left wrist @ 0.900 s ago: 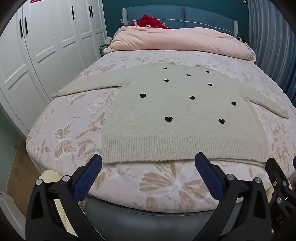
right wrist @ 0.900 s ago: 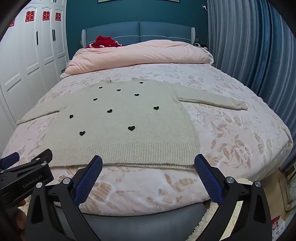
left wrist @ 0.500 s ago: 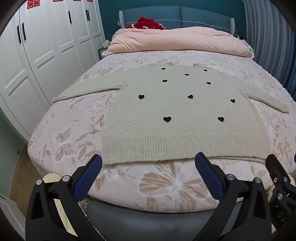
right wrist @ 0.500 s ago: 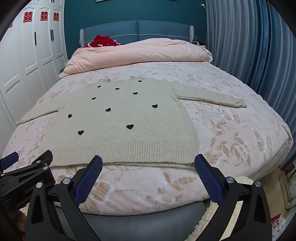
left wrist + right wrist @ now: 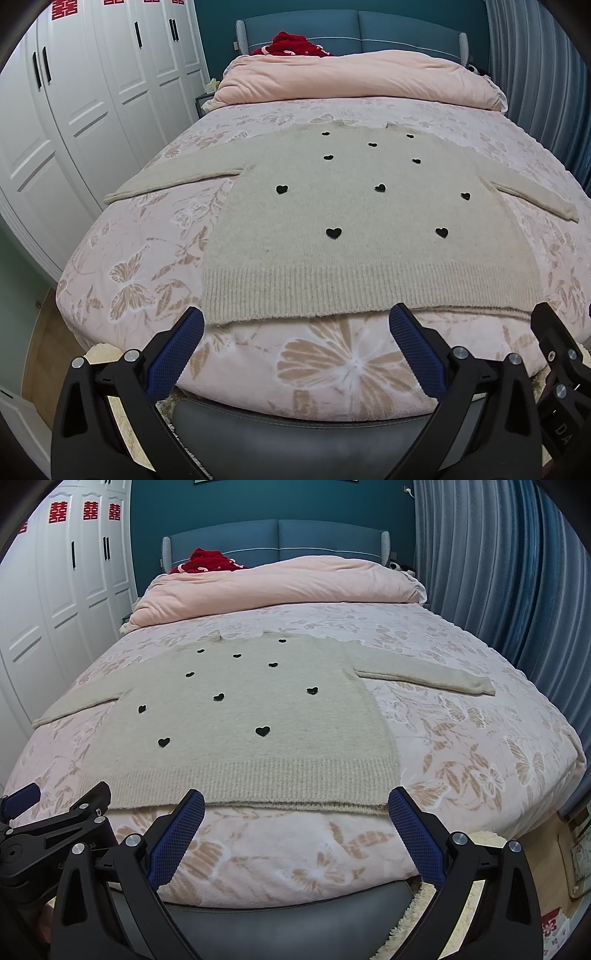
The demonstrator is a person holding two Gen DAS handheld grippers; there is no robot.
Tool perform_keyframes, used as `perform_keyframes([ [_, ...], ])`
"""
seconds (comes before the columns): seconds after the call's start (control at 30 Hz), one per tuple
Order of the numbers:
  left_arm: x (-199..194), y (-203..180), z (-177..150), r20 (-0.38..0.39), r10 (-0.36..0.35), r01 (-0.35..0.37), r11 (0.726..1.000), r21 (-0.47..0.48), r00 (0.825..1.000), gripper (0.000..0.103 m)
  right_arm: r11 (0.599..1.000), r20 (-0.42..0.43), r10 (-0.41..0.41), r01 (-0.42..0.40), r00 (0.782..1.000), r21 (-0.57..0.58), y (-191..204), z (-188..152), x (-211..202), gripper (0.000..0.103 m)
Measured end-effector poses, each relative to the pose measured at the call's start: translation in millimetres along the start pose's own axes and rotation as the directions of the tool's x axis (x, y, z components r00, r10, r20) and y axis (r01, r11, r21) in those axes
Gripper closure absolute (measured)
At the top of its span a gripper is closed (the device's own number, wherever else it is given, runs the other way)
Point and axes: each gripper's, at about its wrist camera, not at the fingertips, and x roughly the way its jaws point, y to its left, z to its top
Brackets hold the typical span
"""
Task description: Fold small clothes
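Observation:
A beige knitted sweater (image 5: 362,229) (image 5: 243,723) with small black hearts lies flat on the bed, both sleeves spread out sideways and its ribbed hem toward me. My left gripper (image 5: 295,325) hangs open just short of the hem's left half, with nothing between its blue pads. Over the hem's right half my right gripper (image 5: 295,805) is open too and holds nothing. Each gripper shows at the edge of the other's view.
The bed (image 5: 122,266) has a pink floral cover and a folded pink duvet (image 5: 280,587) at the head, with a red garment (image 5: 207,562) behind it. White wardrobes (image 5: 74,110) stand at the left, blue curtains (image 5: 491,572) at the right. A fluffy rug (image 5: 424,912) lies below the bed's foot.
Both views have tilted up a little, showing more of the headboard and wardrobe tops. The sweater has not moved and both grippers stay open.

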Motion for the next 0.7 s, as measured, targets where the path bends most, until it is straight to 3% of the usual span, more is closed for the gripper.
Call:
perform_keyframes([
  [0.7, 2.2, -0.1, -2.0, -0.005, 0.001, -0.001, 1.000, 0.007, 1.000, 0.005, 1.000, -0.001, 0.003, -0.003, 1.000, -0.008, 2.8, -3.1, 0.6, 0.005],
])
